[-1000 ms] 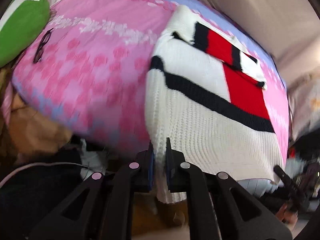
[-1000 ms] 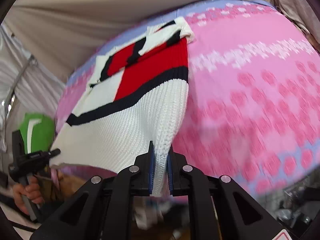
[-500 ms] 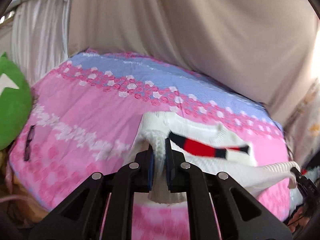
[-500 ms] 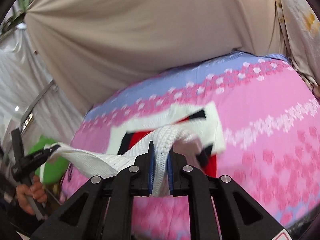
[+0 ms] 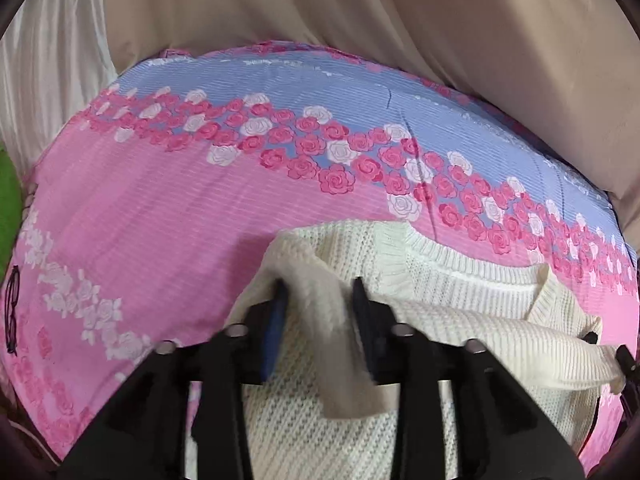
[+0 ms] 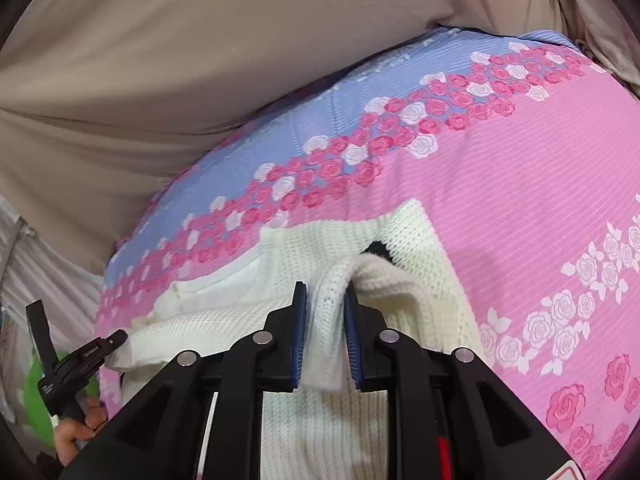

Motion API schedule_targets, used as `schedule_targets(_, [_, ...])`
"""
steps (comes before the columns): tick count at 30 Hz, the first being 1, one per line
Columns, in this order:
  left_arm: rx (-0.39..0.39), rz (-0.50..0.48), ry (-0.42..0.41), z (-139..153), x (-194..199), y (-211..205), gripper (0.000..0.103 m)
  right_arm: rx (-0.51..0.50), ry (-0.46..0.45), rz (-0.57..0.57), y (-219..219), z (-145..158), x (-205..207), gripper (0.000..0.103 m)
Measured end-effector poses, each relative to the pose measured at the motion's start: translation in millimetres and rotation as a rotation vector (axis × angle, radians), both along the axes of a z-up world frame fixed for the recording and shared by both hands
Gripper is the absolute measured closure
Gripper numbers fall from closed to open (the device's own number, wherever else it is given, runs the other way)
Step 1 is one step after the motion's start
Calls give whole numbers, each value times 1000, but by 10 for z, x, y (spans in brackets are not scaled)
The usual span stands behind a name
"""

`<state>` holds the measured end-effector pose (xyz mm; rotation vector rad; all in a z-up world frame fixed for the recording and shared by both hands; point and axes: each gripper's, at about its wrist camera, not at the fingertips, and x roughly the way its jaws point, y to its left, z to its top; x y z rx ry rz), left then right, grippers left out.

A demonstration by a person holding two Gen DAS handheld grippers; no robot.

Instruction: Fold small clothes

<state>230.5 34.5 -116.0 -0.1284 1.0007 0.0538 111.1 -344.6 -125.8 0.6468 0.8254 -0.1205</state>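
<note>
Between the opening jaws of the left gripper [image 5: 318, 322] a fold of the white knit sweater [image 5: 460, 304] hangs slack, the pads already off it; the right gripper [image 6: 325, 326] is also opening, its corner of the hem between the pads, whether they press it I cannot tell. The sweater lies doubled just ahead of both grippers on the pink rose bedspread [image 5: 160, 216]. To finish this fold well, I judge both should let go together and lift straight off, so the top layer settles square. No containers show; beyond the bedspread hangs a beige curtain [image 5: 360, 12]
</note>
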Motion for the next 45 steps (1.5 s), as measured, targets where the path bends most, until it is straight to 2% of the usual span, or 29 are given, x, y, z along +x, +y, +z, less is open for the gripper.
schedule_targets(2, [-35,-14,-19,52,-35,53,50,-13,-29,-30,-27,54,-30,60])
schedule_targets(3, [-44,-15,-32,88,-69,76,36,-26,-38,-36,-37,88,-52,51])
schedule_targets(4, [-53,-17,-54,139,-132,118,29,-51,-48,-31,-32,129,-108,50])
schedule_targets(6, [-49,-26,-99,198,-302,203,24,-96,-53,-1,11,163,-226,48])
schedule_targets(10, [34,-17,-41,50,-419,201,24,-186,-4,48,129,50,-355,46])
schedule_targets(14, [95,13,50,-185,-401,121,25,-176,81,72,187,-222,-193,46])
schedule_targets(17, [124,17,81,-258,-391,60,26,-170,122,82,234,-347,-69,47])
schedule_targets(18, [133,14,89,-277,-390,43,28,-167,126,87,255,-361,-51,58])
schedule_targets(19, [136,13,101,-297,-382,24,29,-153,133,98,272,-384,-33,86])
schedule_targets(20, [133,13,107,-310,-381,22,29,-130,145,101,278,-397,-20,95])
schedule_targets(22, [139,14,107,-312,-380,9,30,-86,98,77,253,-294,-73,95])
schedule_targets(25, [147,10,112,-317,-364,-29,30,-112,31,29,183,-100,-155,95])
schedule_targets(27, [154,6,119,-341,-350,-45,30,-138,98,13,77,-231,-102,95])
schedule_targets(28, [156,4,122,-349,-344,-52,30,-142,170,27,35,-388,-42,95])
schedule_targets(29, [159,4,125,-354,-339,-56,30,-141,201,46,26,-471,-16,95])
schedule_targets(30, [162,4,124,-356,-336,-57,29,-148,192,52,29,-462,-23,95])
schedule_targets(33, [164,3,125,-367,-325,-51,29,-215,153,75,152,-266,28,85])
schedule_targets(35, [170,1,126,-373,-316,-54,29,-264,139,106,250,-184,136,73])
schedule_targets(36, [173,-1,126,-374,-313,-56,29,-299,144,120,304,-169,215,63])
schedule_targets(38, [179,-8,130,-376,-302,-65,29,-321,167,150,349,-216,371,57])
schedule_targets(39, [184,-12,134,-376,-296,-69,29,-316,185,158,352,-249,446,66])
schedule_targets(40, [185,-14,136,-373,-293,-70,29,-291,184,158,337,-250,469,97])
schedule_targets(43, [190,-18,136,-374,-293,-66,29,-190,60,62,127,13,399,95])
schedule_targets(44, [192,-19,135,-379,-297,-70,29,-179,54,26,30,14,392,95])
schedule_targets(45, [196,-21,135,-382,-302,-76,29,-183,106,4,-62,-83,429,95])
